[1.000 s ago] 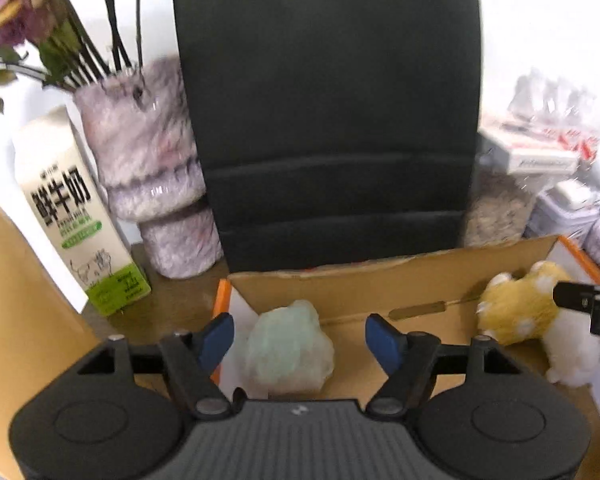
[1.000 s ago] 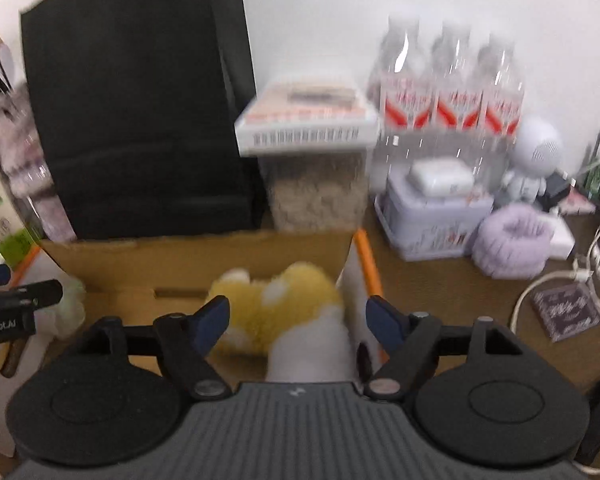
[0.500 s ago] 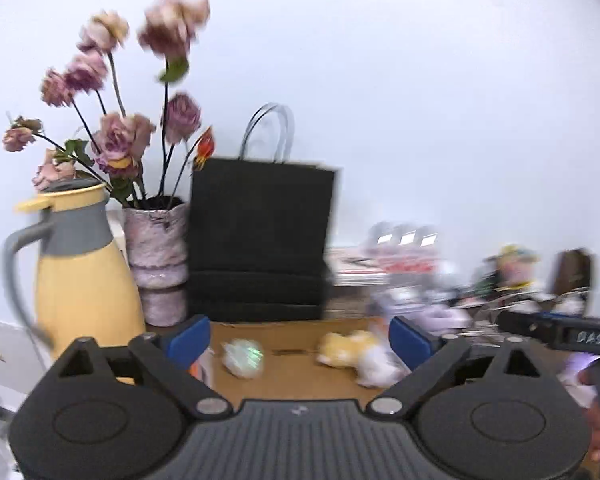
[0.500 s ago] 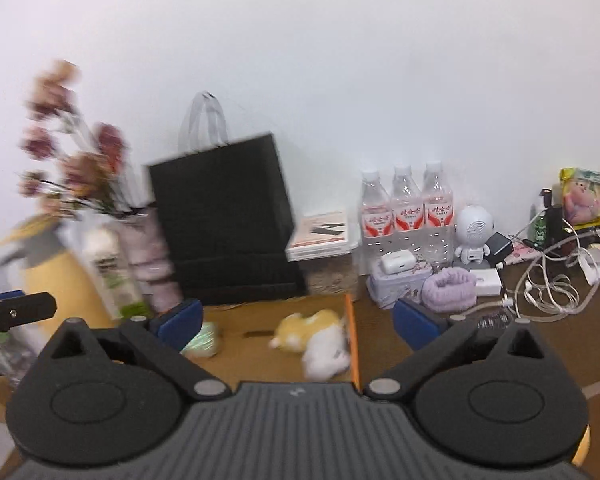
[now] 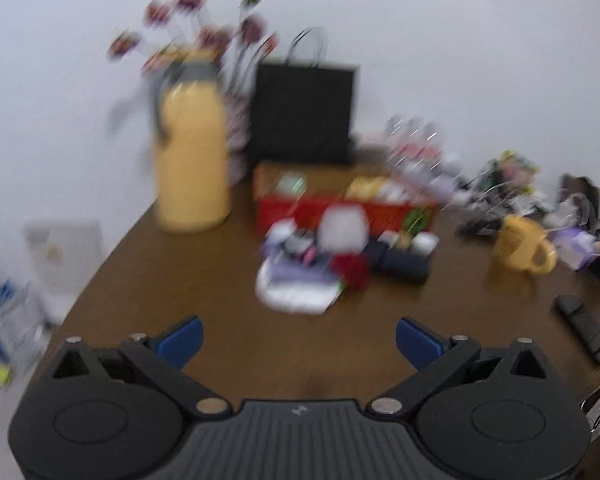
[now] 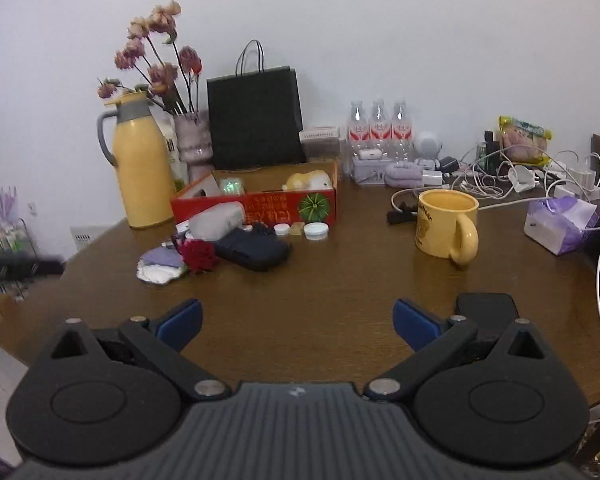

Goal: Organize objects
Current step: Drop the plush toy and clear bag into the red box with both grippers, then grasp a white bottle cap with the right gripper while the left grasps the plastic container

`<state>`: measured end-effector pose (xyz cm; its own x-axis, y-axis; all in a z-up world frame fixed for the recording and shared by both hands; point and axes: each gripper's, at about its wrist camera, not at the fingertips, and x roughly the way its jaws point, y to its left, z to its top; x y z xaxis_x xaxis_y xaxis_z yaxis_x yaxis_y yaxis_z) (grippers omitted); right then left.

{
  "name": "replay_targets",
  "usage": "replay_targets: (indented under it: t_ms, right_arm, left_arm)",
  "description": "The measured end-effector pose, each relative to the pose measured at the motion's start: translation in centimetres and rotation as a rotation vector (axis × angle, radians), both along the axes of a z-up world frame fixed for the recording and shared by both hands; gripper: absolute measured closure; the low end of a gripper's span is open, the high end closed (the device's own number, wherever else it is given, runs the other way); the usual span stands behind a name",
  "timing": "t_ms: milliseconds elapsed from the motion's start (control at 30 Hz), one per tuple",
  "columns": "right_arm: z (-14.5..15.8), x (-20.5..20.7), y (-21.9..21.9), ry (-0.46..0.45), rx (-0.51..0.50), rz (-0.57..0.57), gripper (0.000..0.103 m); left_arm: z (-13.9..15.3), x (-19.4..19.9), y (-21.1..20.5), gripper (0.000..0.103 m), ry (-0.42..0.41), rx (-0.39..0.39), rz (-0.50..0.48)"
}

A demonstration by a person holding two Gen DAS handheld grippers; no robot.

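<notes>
Brown wooden surface (image 6: pixel 340 280) against a white wall, both grippers wide and empty.
Left gripper (image 5: pixel 298 338) and right gripper (image 6: pixel 297 322) jaws just opened; red cardboard box (image 6: pixel 256 206) mid-surface holds pale green toy (image 6: pixel 231 187), yellow-white plush (image 6: pixel 308 180).

mug (image 6: pixel 447 224) right of box (image 6: pixel 256 202)

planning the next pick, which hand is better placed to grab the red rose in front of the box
Probably left, narrowly. Both grippers are open, empty and back from the pile. The red rose sits left of the right gripper, while in the left view it lies closer to centre ahead of the left gripper.
</notes>
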<state>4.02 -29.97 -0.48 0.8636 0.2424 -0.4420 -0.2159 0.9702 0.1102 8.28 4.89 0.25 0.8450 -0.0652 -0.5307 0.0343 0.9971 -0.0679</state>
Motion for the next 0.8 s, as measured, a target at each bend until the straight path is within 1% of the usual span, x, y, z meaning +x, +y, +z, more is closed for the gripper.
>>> replay_targets:
  t_ms: [33, 100, 200, 267, 333, 400, 433, 533, 667, 767, 800]
  right_arm:
    - [0.4, 0.3, 0.2, -0.022, 0.003, -0.024, 0.000]
    - [1.1, 0.8, 0.9, -0.047, 0.022, -0.028, 0.000]
    - [1.0, 0.2, 2.2, -0.075, 0.042, 0.064, 0.000]
    - [0.2, -0.1, 2.8, -0.067, 0.001, 0.088, 0.000]
    - [-0.4, 0.3, 3.5, -0.049, -0.056, 0.072, 0.000]
    - [-1.0, 0.3, 3.6, -0.043, -0.085, 0.051, 0.000]
    - [-1.3, 0.6, 3.5, -0.036, -0.090, 0.047, 0.000]
    - [-1.8, 2.3, 2.8, -0.005, -0.097, 0.017, 0.000]
    - [-1.6, 5.0, 2.4, -0.022, -0.112, 0.013, 0.000]
    - [-1.8, 8.5, 2.8, -0.046, -0.106, 0.044, 0.001]
    - [-2.1, 10.5, 3.3, -0.026, -0.111, 0.047, 0.005]
  left_arm:
    - [-0.2, 0.0, 0.5, 0.001, 0.012, -0.017, 0.025]
    - [0.2, -0.4, 1.0, 0.001, -0.001, -0.033, 0.071]
    - [0.8, -0.6, 0.9, 0.000, -0.049, -0.013, 0.086]
    - [0.7, 0.0, 0.8, 0.000, -0.050, -0.006, 0.071]
    - [0.2, 1.1, 0.6, 0.000, -0.019, -0.008, 0.055]
    - [-0.6, 2.4, 0.0, 0.000, 0.015, 0.002, 0.041]
    - [-1.1, 2.2, -0.2, 0.001, 0.022, 0.010, 0.041]
    - [-1.6, 3.5, -0.9, 0.001, 0.025, 0.012, 0.034]
    - [-2.1, 6.0, -1.7, 0.000, 0.013, 0.027, -0.008]
    - [-3.0, 9.6, -2.3, 0.001, 0.028, 0.069, -0.034]
    - [-3.4, 11.1, -2.5, 0.003, 0.036, 0.076, -0.032]
